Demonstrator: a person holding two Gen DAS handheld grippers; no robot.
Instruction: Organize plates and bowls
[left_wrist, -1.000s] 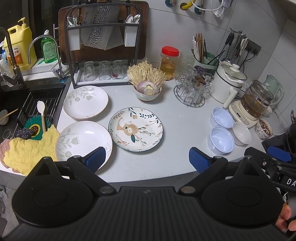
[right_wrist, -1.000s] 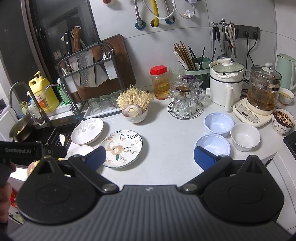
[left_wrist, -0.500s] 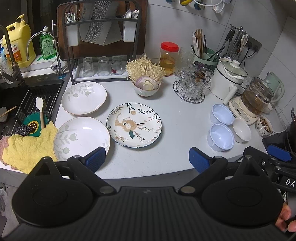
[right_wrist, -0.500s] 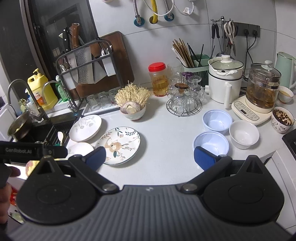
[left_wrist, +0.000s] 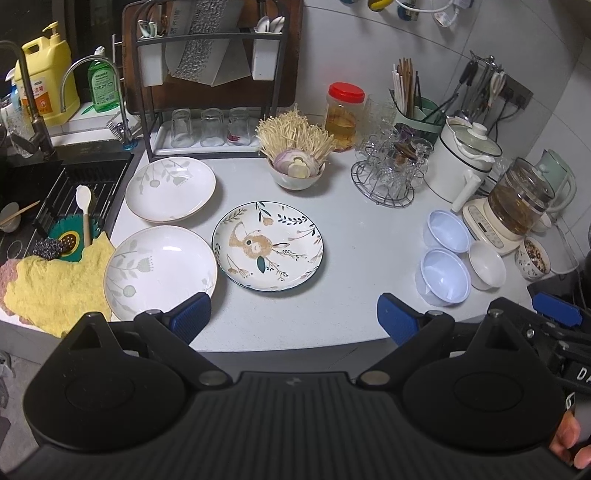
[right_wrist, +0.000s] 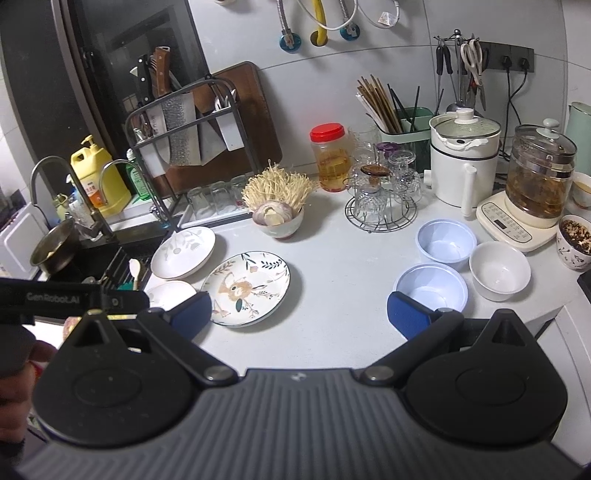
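- The left gripper (left_wrist: 293, 314) hangs over the near edge of the countertop (left_wrist: 354, 236) with its blue-padded jaws spread wide and nothing between them.
- The right gripper (right_wrist: 298, 308) is likewise spread apart and empty, above the counter's front edge.
- Just past the left gripper's left fingertip lies a white leaf-print plate (left_wrist: 160, 271), its left rim touching a yellow cloth (left_wrist: 55, 284).
- Behind it sits a second white leaf-print plate (left_wrist: 170, 188), close by the sink edge.
- Right of these two, near the middle of the counter, lies the rabbit-pattern plate (left_wrist: 267, 245) with its dark rim.
- Beyond the right gripper's right fingertip stands a pale blue bowl (right_wrist: 432, 290); a second pale blue bowl (right_wrist: 447, 242) is just behind it, and a white bowl (right_wrist: 498, 269) sits beside both to the right.
- Further back, a bowl of enoki mushrooms and onion (left_wrist: 295, 162) stands before the dish rack (left_wrist: 210, 92).
- A wire glass holder (right_wrist: 380, 199) and a white electric pot (right_wrist: 463, 158) line the wall.
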